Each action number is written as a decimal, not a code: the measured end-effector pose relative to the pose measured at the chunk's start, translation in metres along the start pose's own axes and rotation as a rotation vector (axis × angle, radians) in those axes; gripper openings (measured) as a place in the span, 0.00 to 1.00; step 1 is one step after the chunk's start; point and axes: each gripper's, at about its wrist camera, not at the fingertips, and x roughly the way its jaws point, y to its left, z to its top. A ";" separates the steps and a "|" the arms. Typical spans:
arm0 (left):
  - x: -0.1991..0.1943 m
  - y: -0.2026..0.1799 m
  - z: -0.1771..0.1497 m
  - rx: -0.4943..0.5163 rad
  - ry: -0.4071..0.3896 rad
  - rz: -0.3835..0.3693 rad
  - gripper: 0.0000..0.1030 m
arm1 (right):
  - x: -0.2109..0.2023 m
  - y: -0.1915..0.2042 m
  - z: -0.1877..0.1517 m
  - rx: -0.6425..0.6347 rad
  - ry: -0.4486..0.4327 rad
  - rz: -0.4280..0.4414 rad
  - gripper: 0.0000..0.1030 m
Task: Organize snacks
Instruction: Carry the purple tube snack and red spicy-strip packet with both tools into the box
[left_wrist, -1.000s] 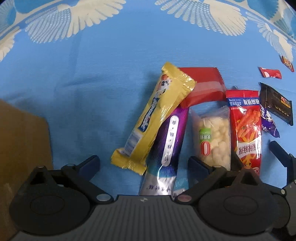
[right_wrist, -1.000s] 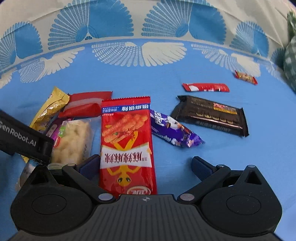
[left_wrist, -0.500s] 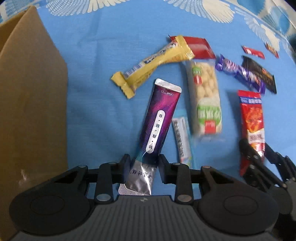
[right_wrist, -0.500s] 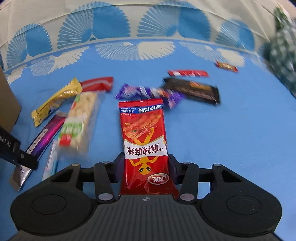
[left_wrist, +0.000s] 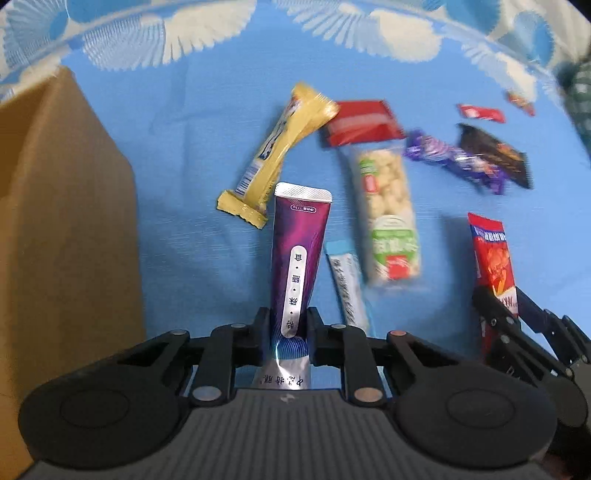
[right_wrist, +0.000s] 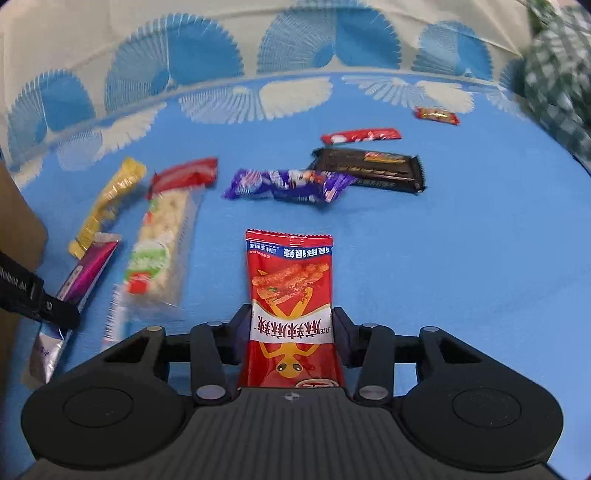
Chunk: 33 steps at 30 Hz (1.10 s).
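Nearest the lens, left tool: jaws closing on the lower end of the purple stick pack; pads press both its edges, and the pack stands up clear of the cloth, judged ready to be carried off.
Right tool: jaws closing on the red spicy-strip pack, gripped by its lower half with the printed top pointing away; it hangs above the cloth.
Why two grips: judged one item per hand, so two snacks leave the pile together.
Cardboard box: stands at the left tool's left, close by; judged the likely destination. Its interior is not visible.
Blue-and-white stick: lies flat just beside the purple pack, not yet taken.
Clear puffed-snack pack: flat, beyond the stick.
Yellow bar: lies slantwise, its far end over the red wrapper.
Purple candy bar: touches the dark brown bar.
Farthest: small red stick and tiny red-gold sweet, well apart from the pile.
Surface: blue patterned cloth; whether a worktop or a bed lies beneath cannot be told.
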 end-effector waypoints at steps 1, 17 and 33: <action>-0.011 0.001 -0.004 -0.003 -0.015 -0.017 0.21 | -0.011 0.002 0.000 0.005 -0.020 -0.003 0.45; -0.230 0.089 -0.188 -0.034 -0.235 -0.031 0.21 | -0.248 0.129 -0.048 -0.097 -0.109 0.297 0.45; -0.306 0.187 -0.296 -0.192 -0.371 0.025 0.21 | -0.335 0.239 -0.087 -0.344 -0.149 0.398 0.45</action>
